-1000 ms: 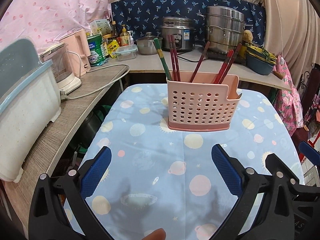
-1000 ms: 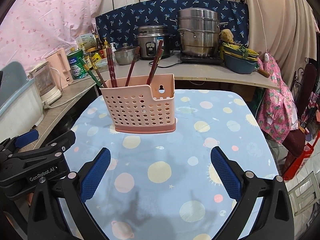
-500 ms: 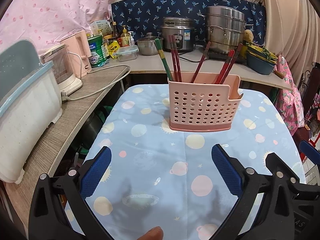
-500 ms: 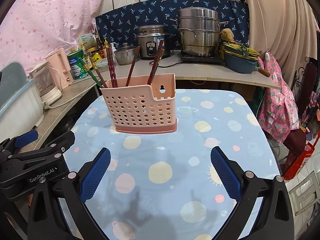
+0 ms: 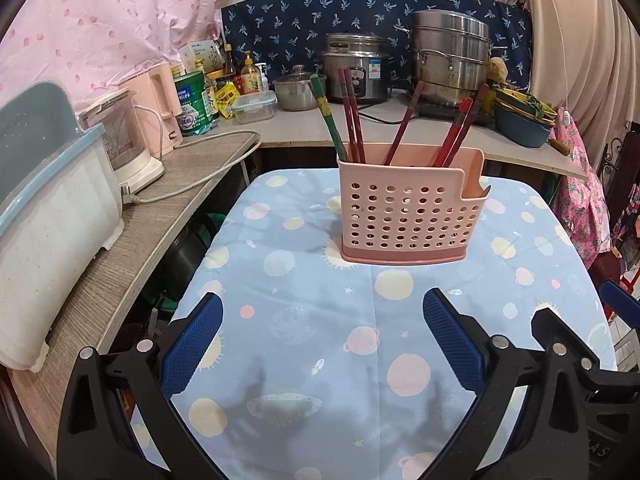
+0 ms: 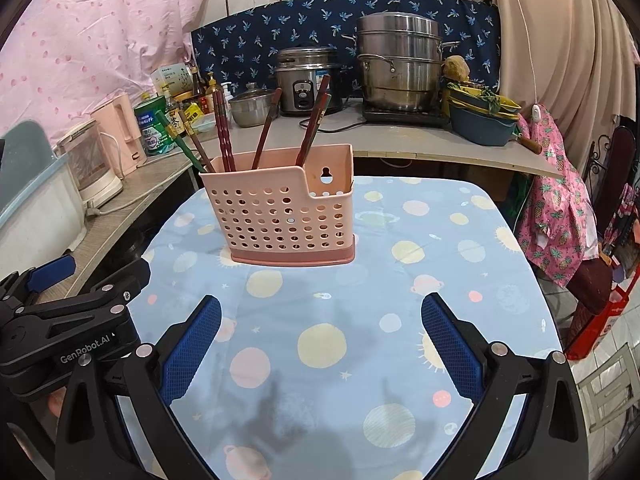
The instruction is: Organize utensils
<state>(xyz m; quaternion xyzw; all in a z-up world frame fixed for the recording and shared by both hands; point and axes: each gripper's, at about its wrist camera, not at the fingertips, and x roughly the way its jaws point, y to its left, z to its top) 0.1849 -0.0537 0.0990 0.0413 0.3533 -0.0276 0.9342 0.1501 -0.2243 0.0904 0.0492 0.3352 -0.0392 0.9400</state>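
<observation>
Pink perforated plastic holder keeps the red chopsticks (all upright); both empty grippers, left gripper and right gripper, gape before it, so approach slowly.

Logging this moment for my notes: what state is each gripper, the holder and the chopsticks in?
left gripper: open, holding nothing.
right gripper: open, holding nothing.
pink holder: upright on the tablecloth.
chopsticks: standing tilted inside the holder.
green chopstick: in the holder, leaning left.
</observation>
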